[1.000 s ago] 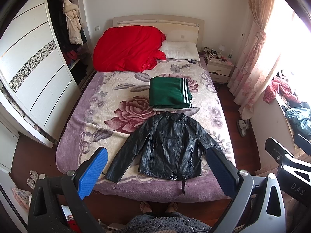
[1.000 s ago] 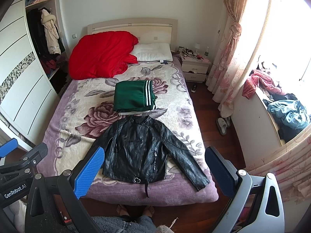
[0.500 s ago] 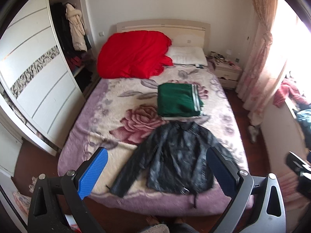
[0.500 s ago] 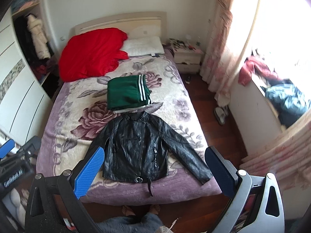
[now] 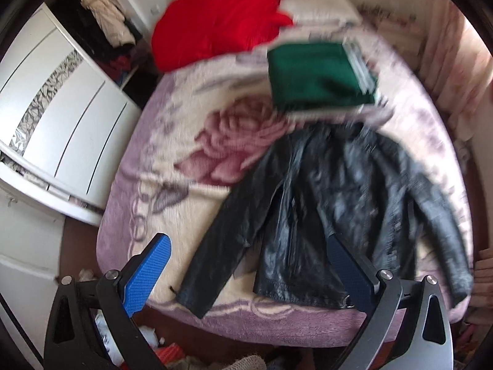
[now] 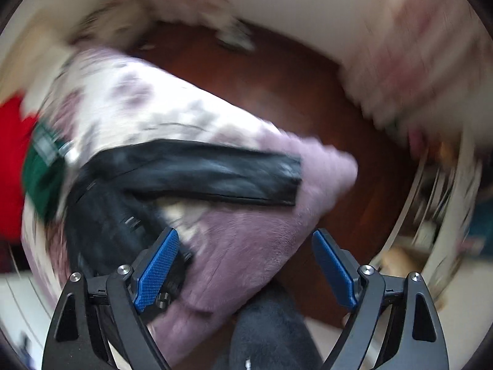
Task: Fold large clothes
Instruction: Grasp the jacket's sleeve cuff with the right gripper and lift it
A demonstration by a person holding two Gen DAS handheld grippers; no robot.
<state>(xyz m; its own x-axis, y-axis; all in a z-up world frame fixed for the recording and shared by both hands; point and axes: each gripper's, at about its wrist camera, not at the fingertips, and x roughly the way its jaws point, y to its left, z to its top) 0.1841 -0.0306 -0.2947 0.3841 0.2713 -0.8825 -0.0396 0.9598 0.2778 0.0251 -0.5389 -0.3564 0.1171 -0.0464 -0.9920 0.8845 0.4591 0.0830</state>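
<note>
A black leather jacket (image 5: 332,203) lies spread flat, sleeves out, on the near half of the bed's floral blanket (image 5: 185,191). My left gripper (image 5: 249,262) hangs open above its left sleeve and hem, with nothing between the pads. In the blurred right wrist view the jacket's right sleeve (image 6: 200,172) stretches toward the bed's near corner. My right gripper (image 6: 243,265) points down over the purple blanket (image 6: 246,246) at that corner; its jaws are closing, wide apart, and nothing is gripped. A folded green garment (image 5: 317,74) with white stripes lies beyond the collar.
A red quilt (image 5: 222,18) is heaped at the head of the bed. White sliding wardrobe doors (image 5: 61,117) stand left of the bed. Dark wooden floor (image 6: 277,86) and pink curtains (image 6: 416,61) lie on the right. A dark-clad leg (image 6: 268,330) shows beneath my right gripper.
Both grippers have dropped toward the bed, so the jacket looms larger. The right gripper has rolled and tipped downward over the bed's near right corner. Its jaws have narrowed slightly.
</note>
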